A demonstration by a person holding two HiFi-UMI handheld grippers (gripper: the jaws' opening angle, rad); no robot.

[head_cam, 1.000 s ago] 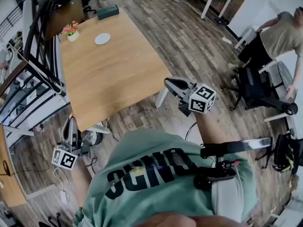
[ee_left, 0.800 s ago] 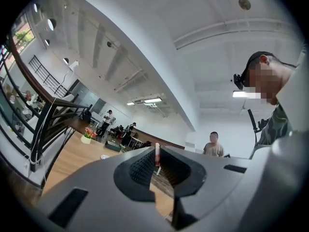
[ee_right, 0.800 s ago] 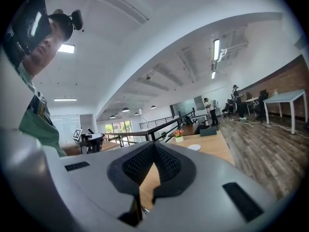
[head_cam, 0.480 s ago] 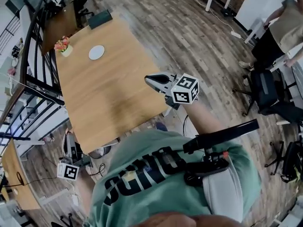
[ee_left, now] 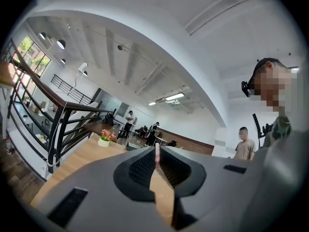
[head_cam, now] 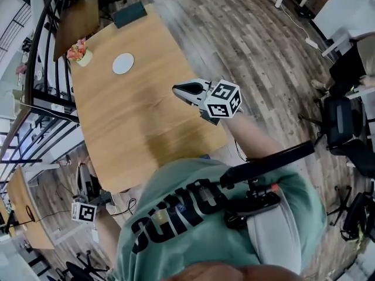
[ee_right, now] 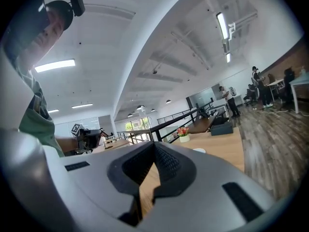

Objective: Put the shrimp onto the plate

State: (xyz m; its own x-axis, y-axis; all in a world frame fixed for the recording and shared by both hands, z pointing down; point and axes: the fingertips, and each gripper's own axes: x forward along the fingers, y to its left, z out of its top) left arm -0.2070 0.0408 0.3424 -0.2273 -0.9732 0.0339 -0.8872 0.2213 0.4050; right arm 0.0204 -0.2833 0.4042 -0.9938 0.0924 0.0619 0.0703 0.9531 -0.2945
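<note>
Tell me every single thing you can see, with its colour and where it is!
table: one, light wood, middle of the head view
plate: one, white, far part of the table
flower pot: one, pale with pink flowers, table's far left corner
box: one, dark, table's far edge
railing: one, black, left of the table
office chair: one, black, far right
shrimp: none visible
shirt: one, green with black letters, bottom of the view
right gripper: one, grey with a black-and-white marker cube, over the table's near right edge, shut, empty
left gripper: one, same colours, low beside the table's near left corner, shut
</note>
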